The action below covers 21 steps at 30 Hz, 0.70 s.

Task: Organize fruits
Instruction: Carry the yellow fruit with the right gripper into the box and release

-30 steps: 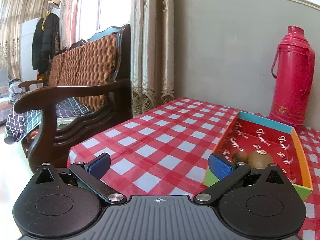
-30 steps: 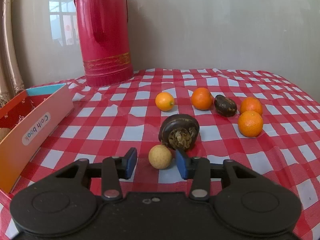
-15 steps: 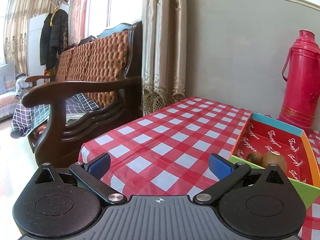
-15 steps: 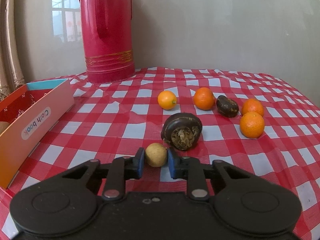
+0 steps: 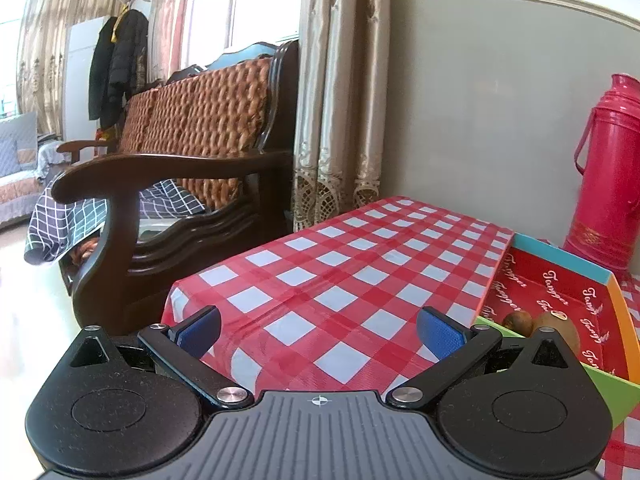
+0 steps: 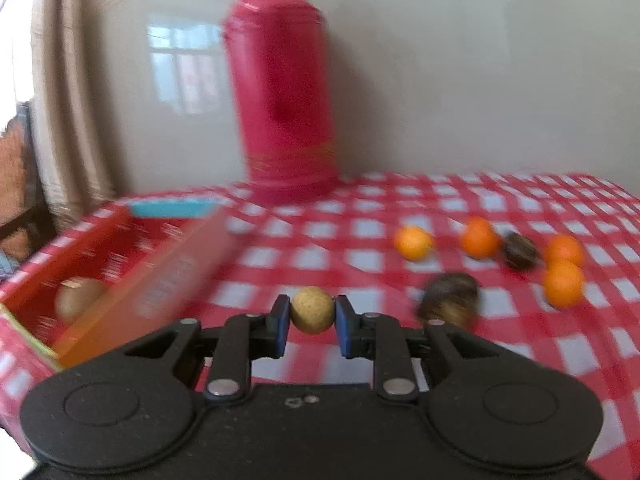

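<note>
The right gripper [image 6: 312, 316] was clamped on a small tan round fruit [image 6: 311, 309], held clear of the checked tablecloth [image 6: 500, 344]. A box [image 6: 120, 276] with a brown fruit [image 6: 78, 298] inside was seen at nine o'clock of it, four oranges [image 6: 413, 243] and two dark fruits [image 6: 450, 300] at two o'clock. The left gripper [image 5: 318, 330] was held with its jaws wide apart and nothing between them, the box [image 5: 560, 276] at its three o'clock.

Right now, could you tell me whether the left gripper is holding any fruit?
No, the left gripper stands wide open over the red-and-white checked tablecloth with nothing between its blue pads.
</note>
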Available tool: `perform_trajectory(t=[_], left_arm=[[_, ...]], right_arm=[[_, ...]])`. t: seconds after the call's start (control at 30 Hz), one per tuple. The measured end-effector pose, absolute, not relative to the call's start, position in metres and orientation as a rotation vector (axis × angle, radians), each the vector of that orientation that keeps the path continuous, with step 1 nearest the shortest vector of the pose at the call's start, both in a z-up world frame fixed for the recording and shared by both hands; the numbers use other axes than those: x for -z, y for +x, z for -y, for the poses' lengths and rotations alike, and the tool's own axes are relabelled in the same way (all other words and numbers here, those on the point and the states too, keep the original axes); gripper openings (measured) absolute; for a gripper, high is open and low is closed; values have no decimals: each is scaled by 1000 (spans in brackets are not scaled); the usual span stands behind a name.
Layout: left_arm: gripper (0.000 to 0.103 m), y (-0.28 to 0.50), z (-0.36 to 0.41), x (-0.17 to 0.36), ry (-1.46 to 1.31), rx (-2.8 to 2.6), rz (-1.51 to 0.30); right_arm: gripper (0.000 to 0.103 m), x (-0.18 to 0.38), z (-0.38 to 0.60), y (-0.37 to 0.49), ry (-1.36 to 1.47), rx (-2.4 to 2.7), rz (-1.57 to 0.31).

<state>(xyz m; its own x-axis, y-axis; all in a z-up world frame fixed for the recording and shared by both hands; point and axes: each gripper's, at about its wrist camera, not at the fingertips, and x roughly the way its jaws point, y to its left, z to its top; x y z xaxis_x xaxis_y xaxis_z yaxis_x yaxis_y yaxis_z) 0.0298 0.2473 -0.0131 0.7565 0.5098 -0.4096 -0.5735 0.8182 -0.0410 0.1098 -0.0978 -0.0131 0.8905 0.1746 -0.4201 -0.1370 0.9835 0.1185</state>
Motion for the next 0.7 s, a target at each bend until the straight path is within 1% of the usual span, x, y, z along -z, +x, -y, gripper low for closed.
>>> perform_trajectory(t=[0.13, 0.23, 0.57, 0.63, 0.67, 0.7], left_arm=[[103, 27, -254, 14, -190, -604, -400], [103, 25, -259, 15, -200, -616, -399], [103, 16, -279, 19, -238, -655, -399], [103, 14, -282, 20, -249, -663, -399], [103, 13, -284, 21, -254, -666, -398], [103, 13, -285, 21, -259, -669, -398]], right_arm=[[15, -3, 65, 108, 71, -288, -409], [15, -8, 40, 112, 66, -372, -416], [16, 4, -17, 116, -1, -486, -482], [18, 7, -20, 115, -3, -487, -490], [21, 8, -19, 114, -2, -489, -496], [23, 9, -19, 114, 1, -493, -503]])
